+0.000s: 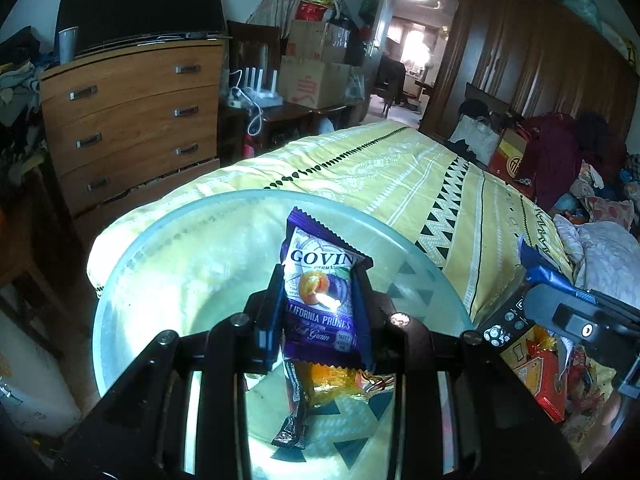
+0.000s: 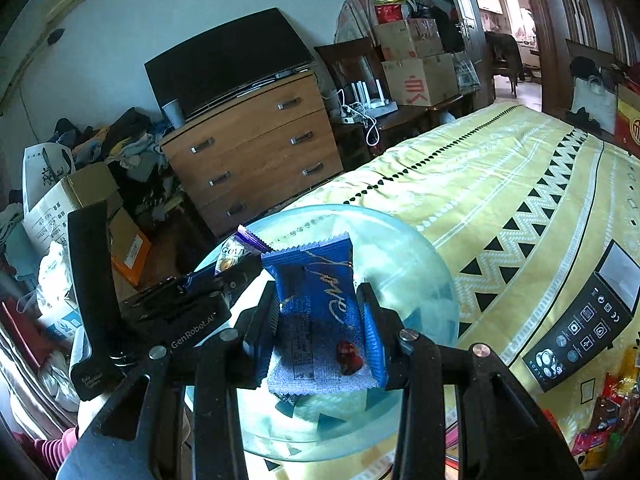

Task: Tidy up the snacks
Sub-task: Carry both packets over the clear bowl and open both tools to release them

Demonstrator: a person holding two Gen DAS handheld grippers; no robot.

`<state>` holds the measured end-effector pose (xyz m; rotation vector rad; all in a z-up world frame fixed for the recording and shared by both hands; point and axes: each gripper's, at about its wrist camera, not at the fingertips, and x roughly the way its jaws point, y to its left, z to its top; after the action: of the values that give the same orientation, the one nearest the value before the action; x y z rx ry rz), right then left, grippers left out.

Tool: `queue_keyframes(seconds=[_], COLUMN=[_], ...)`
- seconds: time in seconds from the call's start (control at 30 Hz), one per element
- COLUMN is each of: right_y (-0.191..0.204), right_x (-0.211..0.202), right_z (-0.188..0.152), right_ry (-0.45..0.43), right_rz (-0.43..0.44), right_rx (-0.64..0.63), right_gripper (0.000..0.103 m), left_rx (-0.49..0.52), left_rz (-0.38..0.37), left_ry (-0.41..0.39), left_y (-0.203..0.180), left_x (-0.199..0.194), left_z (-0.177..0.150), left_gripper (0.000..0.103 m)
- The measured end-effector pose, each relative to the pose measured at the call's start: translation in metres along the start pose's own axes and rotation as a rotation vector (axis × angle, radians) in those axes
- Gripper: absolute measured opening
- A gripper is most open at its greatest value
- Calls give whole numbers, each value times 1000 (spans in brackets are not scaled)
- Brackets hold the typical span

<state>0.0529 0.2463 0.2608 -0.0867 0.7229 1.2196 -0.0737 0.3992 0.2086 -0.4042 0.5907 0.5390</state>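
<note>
Through my left camera, my left gripper [image 1: 318, 304] is closed on a purple prune packet [image 1: 320, 292], pinched upright between the two fingers and held over the glass bowl [image 1: 168, 248] that sits on the yellow bedspread [image 1: 400, 168]. Below my fingers, inside the bowl, lie an orange wrapper [image 1: 336, 380] and a dark stick-shaped snack [image 1: 294, 408]. Off to my right, the other gripper pokes in with a blue packet, and beyond it a pile of red snacks [image 1: 548, 376] lies on the bed beside a black box [image 1: 504, 328]. Ahead to my left stands a wooden dresser [image 1: 132, 120]. Through my right camera, my right gripper [image 2: 320, 324] is clamped on a blue packet [image 2: 316, 312], held flat between the fingers above the same bowl [image 2: 420, 264]. Just to my left, the other gripper [image 2: 224, 276] holds the purple packet [image 2: 240, 248] over the bowl's near-left rim. To my right the black box [image 2: 580, 328] lies on the bedspread [image 2: 480, 168], with more snacks [image 2: 608, 412] at the lower right edge.
</note>
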Motion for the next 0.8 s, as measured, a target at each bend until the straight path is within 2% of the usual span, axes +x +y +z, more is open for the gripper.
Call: queue_keyframes(seconds=[0.8], right_y=[-5], right_x=[11], right_z=[-3], right_ry=[23], right_rz=[-1], right_rx=[30], right_gripper=[42], left_rx=[14], left_rz=[-5], left_ry=[16], left_y=[0], left_x=[10], left_z=[-2], left_gripper=[31])
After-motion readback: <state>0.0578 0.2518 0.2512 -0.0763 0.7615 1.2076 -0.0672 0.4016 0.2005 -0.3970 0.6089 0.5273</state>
